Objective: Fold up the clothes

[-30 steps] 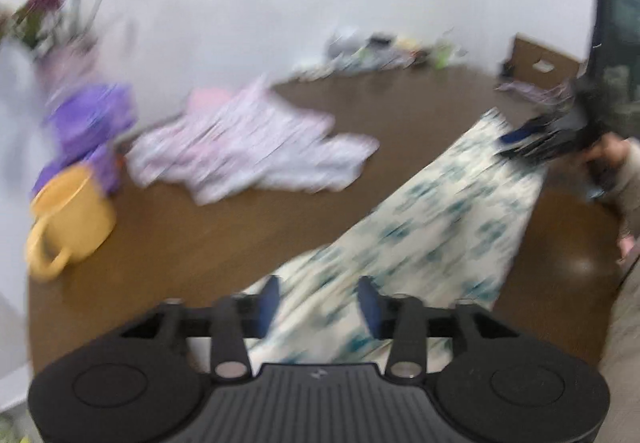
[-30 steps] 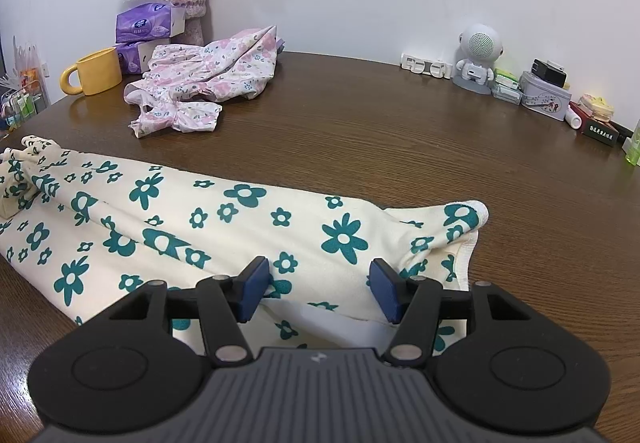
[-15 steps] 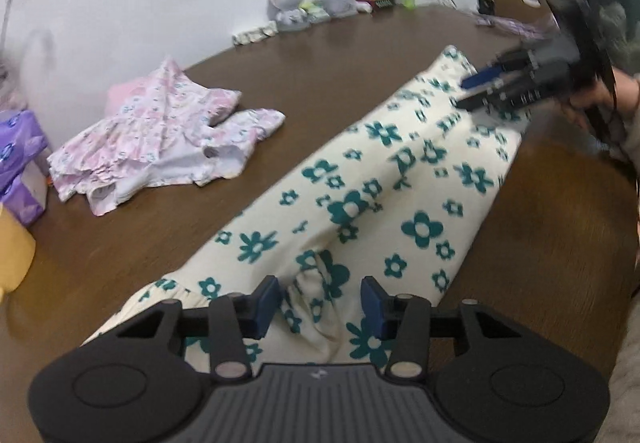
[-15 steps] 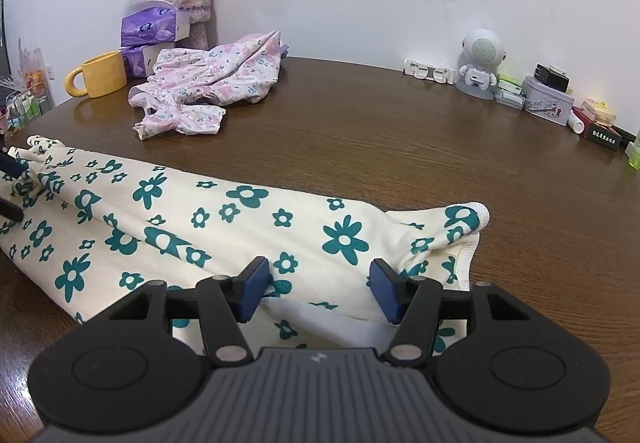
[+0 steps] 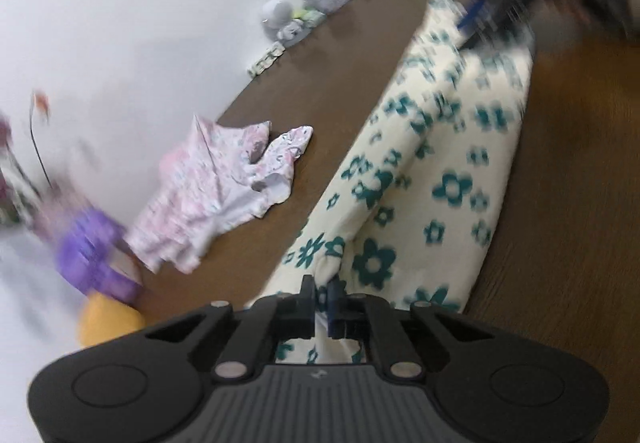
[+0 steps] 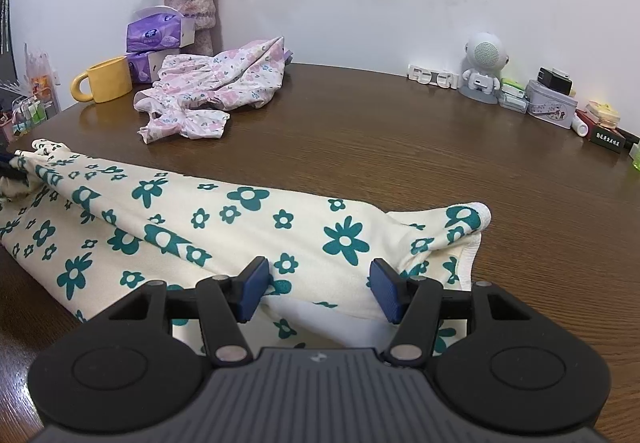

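Two hand-held grippers we list: left hand-held gripper (image 5: 321, 298) clenched on soft cream flower-print cloth (image 5: 436, 179); right hand-held gripper (image 6: 319, 289) released, over woodgrain table (image 6: 400, 147).

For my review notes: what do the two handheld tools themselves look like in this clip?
Both match: the left tool and right tool have matte black bodies with a ribbed grey centre panel bearing a small logo, round discs at either side, silver pivot pins on black linkage arms, and blue ridged pads. No cables show.
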The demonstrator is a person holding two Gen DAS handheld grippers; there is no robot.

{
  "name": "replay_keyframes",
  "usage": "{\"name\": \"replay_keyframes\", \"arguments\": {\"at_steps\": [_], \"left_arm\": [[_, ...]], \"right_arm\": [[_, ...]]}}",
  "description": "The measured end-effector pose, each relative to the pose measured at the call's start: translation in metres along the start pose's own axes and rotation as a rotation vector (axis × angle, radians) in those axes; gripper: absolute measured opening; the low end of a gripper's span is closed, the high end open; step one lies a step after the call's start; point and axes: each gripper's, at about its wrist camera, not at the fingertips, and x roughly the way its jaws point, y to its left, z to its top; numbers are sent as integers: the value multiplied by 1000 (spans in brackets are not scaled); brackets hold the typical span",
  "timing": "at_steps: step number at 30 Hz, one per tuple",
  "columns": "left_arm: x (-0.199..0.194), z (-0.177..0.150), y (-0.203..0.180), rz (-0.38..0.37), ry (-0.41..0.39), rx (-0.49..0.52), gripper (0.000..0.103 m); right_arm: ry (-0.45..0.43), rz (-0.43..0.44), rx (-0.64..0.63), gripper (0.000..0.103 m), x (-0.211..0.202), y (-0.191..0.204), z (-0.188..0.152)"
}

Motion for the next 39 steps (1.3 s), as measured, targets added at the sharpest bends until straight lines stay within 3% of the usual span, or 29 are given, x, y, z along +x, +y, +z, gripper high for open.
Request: {"name": "replay_keyframes", "arguments": {"at_steps": [5, 10, 15, 17, 19, 21, 24, 29, 33, 39], "left_arm": [[9, -7, -16, -23, 39, 76, 4], [4, -16, -2, -69, 40, -18, 11], [-11, -35, 38, -140, 43, -274, 25], [-24, -45, 57, -187, -13, -448, 33], [-32, -51, 77, -241, -112, -622, 51], [-29, -48, 87, -276, -186, -728, 54], [-4, -31, 85, -259, -170, -747, 54], [38, -33, 78, -314, -86, -803, 54], [44, -52, 76, -344, -94, -862, 55], [47, -69, 75, -316, -80, -888, 56]], "right_arm": [[-5, 4, 0, 57, -1, 0, -1], [-4, 8, -2, 57, -2, -1, -1], [-4, 9, -1, 57, -2, -1, -1], [-5, 9, -1, 57, -2, -1, -1], [-5, 10, 1, 57, -2, -1, -1], [-5, 9, 2, 57, -2, -1, -1], [-6, 8, 4, 57, -2, 0, -1], [-6, 11, 6, 57, -2, -2, -1], [-8, 15, 9, 57, -2, -3, -2], [-7, 14, 13, 57, -2, -2, -1]]}}
